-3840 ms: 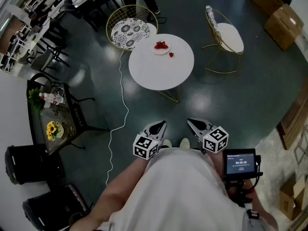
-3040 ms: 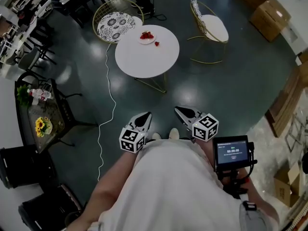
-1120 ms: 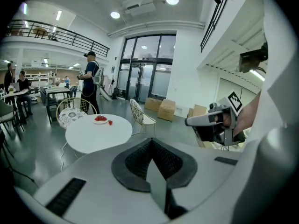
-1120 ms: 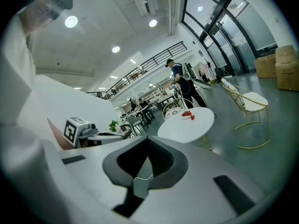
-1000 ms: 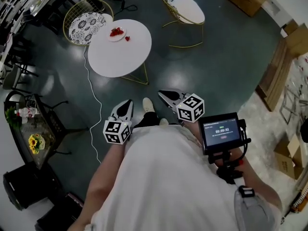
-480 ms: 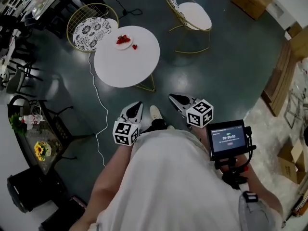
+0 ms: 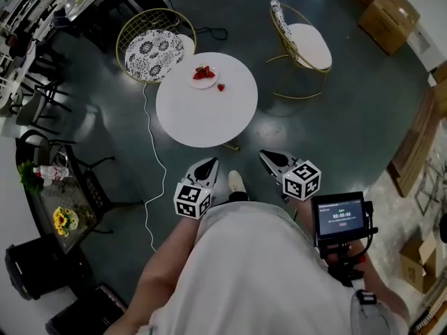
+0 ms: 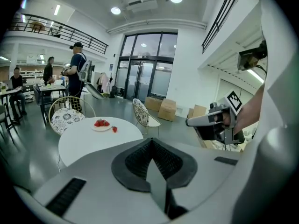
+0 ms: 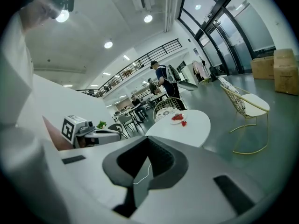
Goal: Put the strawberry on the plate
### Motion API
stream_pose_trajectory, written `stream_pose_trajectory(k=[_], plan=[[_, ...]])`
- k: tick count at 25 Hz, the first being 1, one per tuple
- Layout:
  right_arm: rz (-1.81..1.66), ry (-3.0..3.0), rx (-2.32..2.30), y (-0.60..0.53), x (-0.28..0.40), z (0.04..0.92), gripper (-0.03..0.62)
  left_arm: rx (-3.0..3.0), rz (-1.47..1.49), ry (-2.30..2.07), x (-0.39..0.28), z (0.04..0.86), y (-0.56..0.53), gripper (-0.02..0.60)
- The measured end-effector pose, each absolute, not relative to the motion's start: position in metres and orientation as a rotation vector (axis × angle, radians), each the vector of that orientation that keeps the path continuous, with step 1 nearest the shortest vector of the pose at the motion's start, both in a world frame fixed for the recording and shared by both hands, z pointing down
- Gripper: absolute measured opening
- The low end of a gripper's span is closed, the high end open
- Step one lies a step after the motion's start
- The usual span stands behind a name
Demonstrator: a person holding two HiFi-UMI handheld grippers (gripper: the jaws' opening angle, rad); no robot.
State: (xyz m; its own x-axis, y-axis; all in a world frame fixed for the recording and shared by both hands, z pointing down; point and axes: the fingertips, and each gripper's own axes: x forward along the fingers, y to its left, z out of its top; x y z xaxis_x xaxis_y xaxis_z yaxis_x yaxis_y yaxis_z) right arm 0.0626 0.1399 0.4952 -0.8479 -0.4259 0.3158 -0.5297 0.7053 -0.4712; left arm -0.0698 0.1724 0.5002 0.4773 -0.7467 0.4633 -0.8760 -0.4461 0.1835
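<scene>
White table (image 7: 202,114); patterned chair (image 7: 154,45); cardboard box (image 7: 387,9)

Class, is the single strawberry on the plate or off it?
Off: the strawberry lies on the table beside the plate, not on it.

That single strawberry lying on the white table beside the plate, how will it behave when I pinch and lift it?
The loose strawberry beside the plate looks small, so it is probably light. Being soft fruit, it would likely bruise under a hard squeeze. Its rounded shape could let it roll on the smooth table if nudged.
</scene>
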Motion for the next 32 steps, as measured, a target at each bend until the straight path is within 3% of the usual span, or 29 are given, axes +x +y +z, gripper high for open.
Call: stream_pose_trajectory(k=[32], plan=[[0.782, -2.703, 0.869, 0.014, -0.010, 0.474, 0.008, 2.339, 0.368, -1.310, -0.148, 0.499, 0.043, 0.006]])
